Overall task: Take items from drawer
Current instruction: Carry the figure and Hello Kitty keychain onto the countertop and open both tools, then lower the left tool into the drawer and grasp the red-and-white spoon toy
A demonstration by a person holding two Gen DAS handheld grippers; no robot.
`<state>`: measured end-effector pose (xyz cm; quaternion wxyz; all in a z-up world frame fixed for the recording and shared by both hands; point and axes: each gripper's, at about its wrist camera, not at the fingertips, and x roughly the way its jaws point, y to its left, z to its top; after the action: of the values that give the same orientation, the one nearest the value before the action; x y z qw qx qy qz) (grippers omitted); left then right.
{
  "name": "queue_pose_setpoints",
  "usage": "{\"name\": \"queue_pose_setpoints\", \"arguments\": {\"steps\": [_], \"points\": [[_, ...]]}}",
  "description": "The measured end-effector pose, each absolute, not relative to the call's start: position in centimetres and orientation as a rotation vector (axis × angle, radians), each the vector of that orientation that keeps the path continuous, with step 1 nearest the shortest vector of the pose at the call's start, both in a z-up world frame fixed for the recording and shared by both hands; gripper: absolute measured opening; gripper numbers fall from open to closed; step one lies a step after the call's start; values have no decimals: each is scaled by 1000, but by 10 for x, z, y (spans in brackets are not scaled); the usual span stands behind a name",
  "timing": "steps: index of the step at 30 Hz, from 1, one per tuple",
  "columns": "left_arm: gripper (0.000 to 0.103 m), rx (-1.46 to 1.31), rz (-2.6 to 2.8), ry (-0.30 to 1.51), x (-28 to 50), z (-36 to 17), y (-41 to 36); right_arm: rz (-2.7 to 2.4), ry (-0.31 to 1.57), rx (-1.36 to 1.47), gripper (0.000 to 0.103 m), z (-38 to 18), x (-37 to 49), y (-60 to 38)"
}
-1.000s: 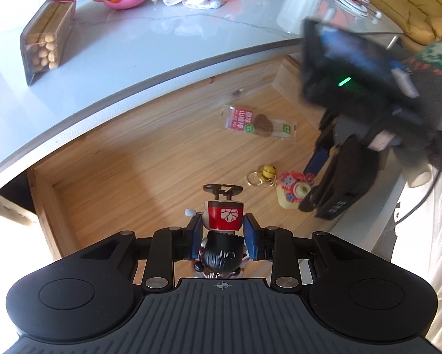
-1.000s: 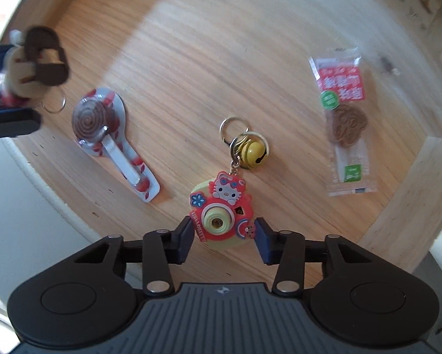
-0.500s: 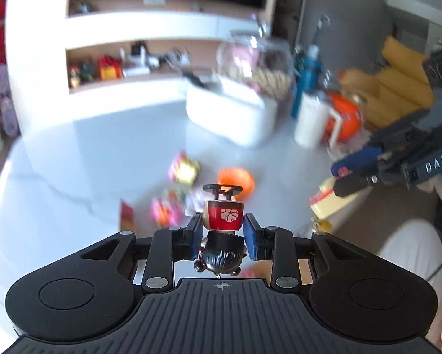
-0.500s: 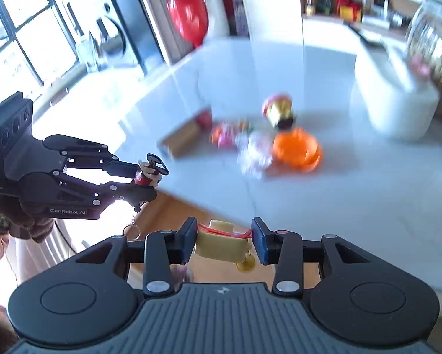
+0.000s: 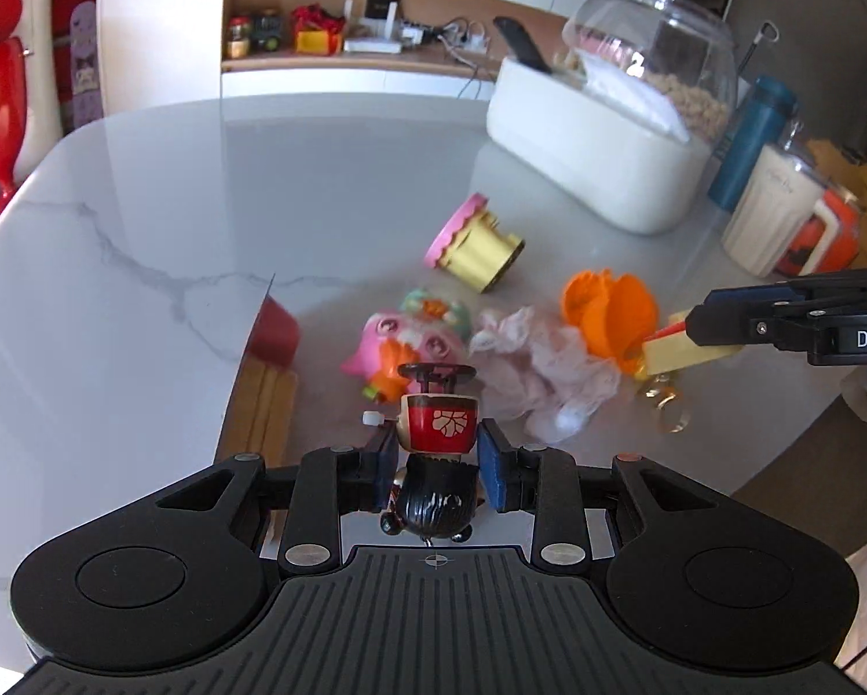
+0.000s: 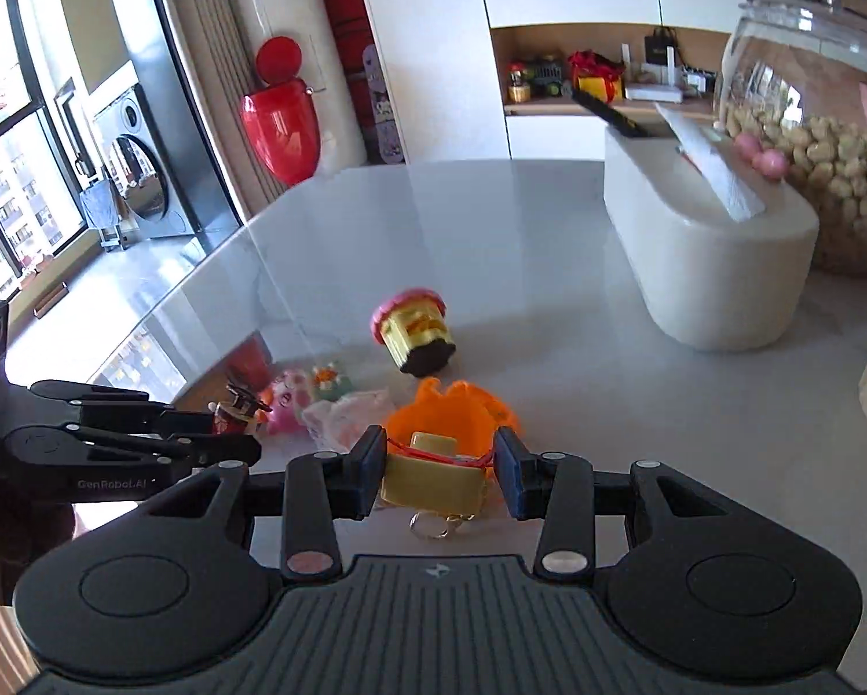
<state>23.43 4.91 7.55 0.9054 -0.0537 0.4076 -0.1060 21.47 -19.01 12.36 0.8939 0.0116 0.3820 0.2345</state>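
Observation:
My left gripper (image 5: 436, 466) is shut on a small wind-up figure (image 5: 438, 423) with a red body and a black head. It hangs over the near edge of the grey marble tabletop (image 5: 143, 220). My right gripper (image 6: 442, 472) is shut on a yellow toy camera keychain (image 6: 433, 478), whose key rings dangle below. In the left wrist view the keychain (image 5: 673, 350) shows at the right in the other gripper's fingers (image 5: 740, 321). In the right wrist view the figure (image 6: 236, 408) shows at the left. The drawer is out of view.
A pile lies on the table ahead: a pink pig toy (image 5: 395, 347), a crumpled white wrapper (image 5: 543, 365), an orange toy (image 5: 610, 310), a pink-lidded yellow tub (image 5: 474, 243), a clear box of sticks (image 5: 265, 376). Behind stand a white bin (image 5: 589, 145), a glass jar (image 6: 821, 133), a blue bottle (image 5: 752, 139).
Both grippers rose out of the wooden drawer with their toys and now face the tabletop. The right one closed on the camera keychain and lifted it.

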Motion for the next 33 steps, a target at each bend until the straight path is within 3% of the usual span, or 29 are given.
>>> {"name": "queue_pose_setpoints", "arguments": {"steps": [7,13,18,25,27,33], "points": [[34,19,-173,806,236,64,47,475,741,-66,40,97,206,-181],[35,14,-209,716,221,94,57,508,740,26,41,108,197,-199],[35,72,-270,665,199,118,56,515,657,72,55,139,177,-222],[33,74,-333,740,186,108,55,548,619,7,56,135,131,-235],[33,51,-434,774,179,104,54,616,679,-32,60,127,121,-232],[33,249,-699,992,155,60,20,783,954,-353,60,71,89,-191]]}}
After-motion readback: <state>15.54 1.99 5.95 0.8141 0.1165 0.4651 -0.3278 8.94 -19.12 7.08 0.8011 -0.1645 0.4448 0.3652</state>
